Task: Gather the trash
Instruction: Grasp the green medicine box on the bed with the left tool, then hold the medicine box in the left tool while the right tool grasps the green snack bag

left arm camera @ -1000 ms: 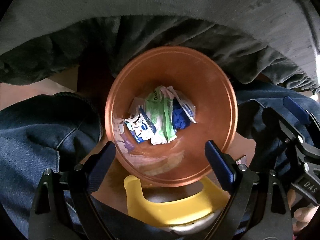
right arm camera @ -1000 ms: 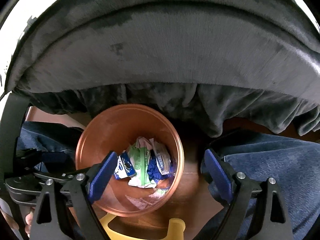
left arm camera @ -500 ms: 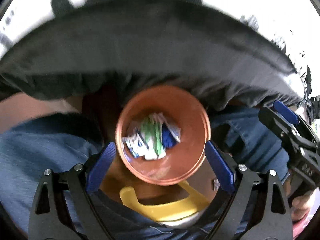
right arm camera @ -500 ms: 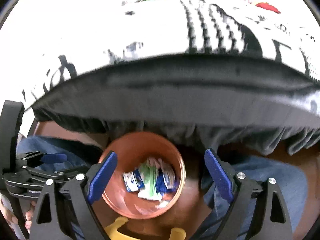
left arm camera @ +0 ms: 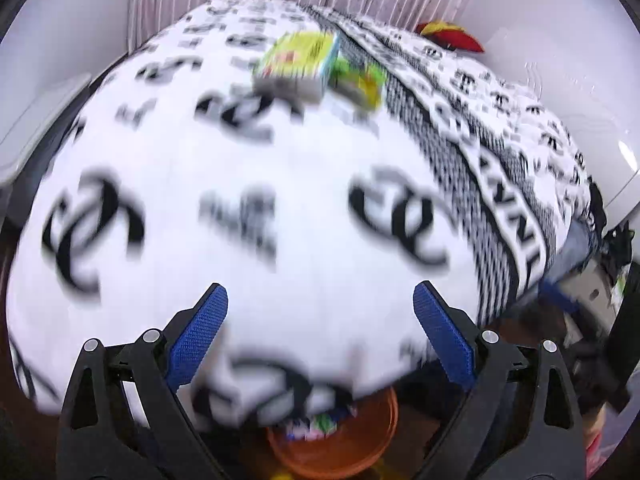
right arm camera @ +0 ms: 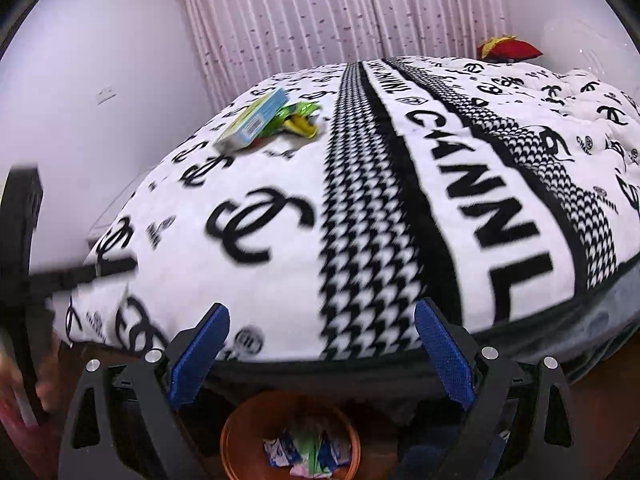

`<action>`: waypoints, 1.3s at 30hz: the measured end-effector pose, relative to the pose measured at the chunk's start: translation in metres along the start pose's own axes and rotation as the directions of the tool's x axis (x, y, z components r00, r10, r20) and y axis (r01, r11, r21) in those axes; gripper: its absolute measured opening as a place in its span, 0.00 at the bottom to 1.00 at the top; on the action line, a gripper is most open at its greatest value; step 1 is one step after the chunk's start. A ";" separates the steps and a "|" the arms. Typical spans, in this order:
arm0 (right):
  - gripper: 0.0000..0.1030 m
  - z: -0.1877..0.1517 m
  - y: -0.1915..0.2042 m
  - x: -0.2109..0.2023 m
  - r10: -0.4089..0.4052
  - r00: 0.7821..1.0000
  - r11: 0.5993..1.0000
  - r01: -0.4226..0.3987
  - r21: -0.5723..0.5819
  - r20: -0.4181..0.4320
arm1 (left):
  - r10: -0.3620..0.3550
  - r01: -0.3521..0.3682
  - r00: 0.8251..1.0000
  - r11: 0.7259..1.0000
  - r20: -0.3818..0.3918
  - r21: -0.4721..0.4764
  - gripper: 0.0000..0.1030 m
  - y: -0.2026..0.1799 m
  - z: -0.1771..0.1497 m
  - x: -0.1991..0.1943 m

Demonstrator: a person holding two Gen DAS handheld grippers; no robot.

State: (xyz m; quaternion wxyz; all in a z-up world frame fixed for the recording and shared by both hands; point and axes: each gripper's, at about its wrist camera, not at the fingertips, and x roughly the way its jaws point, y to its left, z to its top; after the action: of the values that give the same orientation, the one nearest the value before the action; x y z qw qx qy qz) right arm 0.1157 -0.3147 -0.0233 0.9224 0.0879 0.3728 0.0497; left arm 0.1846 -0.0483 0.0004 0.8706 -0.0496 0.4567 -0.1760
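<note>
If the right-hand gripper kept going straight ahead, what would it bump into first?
Most likely the patterned blanket on the bed. The right gripper, its jaws opening with nothing between them, points at it, well short of the box.

The bed's edge hides part of the orange bin (left arm camera: 336, 452) in the left wrist view. On the bed (left arm camera: 280, 200), the box (left arm camera: 296, 62) and green wrapper (left arm camera: 360, 80) blur unreadably.

Beyond the fingers, a plush matt blanket (right arm camera: 360, 208) bears a printed cardboard box (right arm camera: 256, 118) and glossy wrappers (right arm camera: 300, 118); below them, a smooth plastic bin (right arm camera: 240, 432).
</note>
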 end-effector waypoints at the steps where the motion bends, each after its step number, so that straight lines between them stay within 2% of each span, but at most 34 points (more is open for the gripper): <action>1: 0.89 0.005 -0.003 0.003 -0.005 1.000 1.000 0.005 0.003 0.000 | -0.001 0.001 1.000 1.000 0.014 0.009 0.89 0.001 0.016 0.006; 3: 0.89 0.011 -0.008 0.007 -0.012 1.000 1.000 0.012 0.007 0.001 | -0.009 0.007 0.999 0.999 0.034 0.039 0.89 0.003 0.047 0.017; 6: 0.89 0.024 -0.014 0.015 -0.013 1.000 1.000 0.013 0.017 0.004 | -0.016 0.014 1.000 0.996 0.025 0.089 0.89 0.006 0.085 0.035; 8: 0.89 0.033 -0.017 0.020 -0.006 1.000 1.000 0.006 0.024 0.010 | -0.025 0.025 1.000 0.990 0.004 0.137 0.89 0.009 0.119 0.059; 10: 0.89 0.041 -0.018 0.026 0.000 1.000 1.000 -0.001 0.023 0.010 | -0.006 0.006 1.000 0.989 0.001 0.149 0.89 0.013 0.141 0.078; 12: 0.89 0.047 -0.018 0.032 0.009 1.000 1.000 -0.009 0.018 0.009 | -0.012 0.017 0.999 0.989 -0.031 0.149 0.89 0.020 0.164 0.105; 18: 0.89 0.062 -0.018 0.051 0.029 1.000 1.000 -0.029 0.002 0.002 | -0.016 0.027 0.998 0.986 -0.068 0.164 0.89 0.031 0.201 0.152; 23: 0.89 0.066 -0.017 0.069 0.043 0.999 0.999 -0.043 0.005 -0.015 | 0.008 0.008 0.995 0.985 -0.097 0.170 0.89 0.034 0.210 0.179; 29: 0.89 0.068 -0.015 0.073 0.040 0.999 0.999 -0.040 -0.003 -0.021 | -0.007 0.013 0.999 0.991 -0.043 0.132 0.84 0.045 0.209 0.178; 31: 0.89 0.070 -0.016 0.073 0.043 0.999 0.999 -0.043 0.002 -0.018 | -0.001 0.003 1.000 0.993 -0.016 0.115 0.84 0.051 0.206 0.170; 36: 0.89 0.077 -0.009 0.071 0.051 0.999 0.999 -0.051 -0.018 0.001 | -0.048 0.047 0.997 0.998 0.054 0.034 0.84 0.073 0.197 0.132; 39: 0.89 0.088 -0.002 0.071 0.070 0.997 0.997 -0.069 -0.042 0.013 | -0.048 0.046 0.996 0.999 0.075 0.025 0.84 0.078 0.187 0.110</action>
State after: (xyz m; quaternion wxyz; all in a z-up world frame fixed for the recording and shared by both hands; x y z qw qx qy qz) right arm 0.2279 -0.3163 -0.0104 0.9244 0.0820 0.3618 0.0889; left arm 0.4147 -0.0282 0.0034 0.8833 -0.0570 0.4202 -0.1998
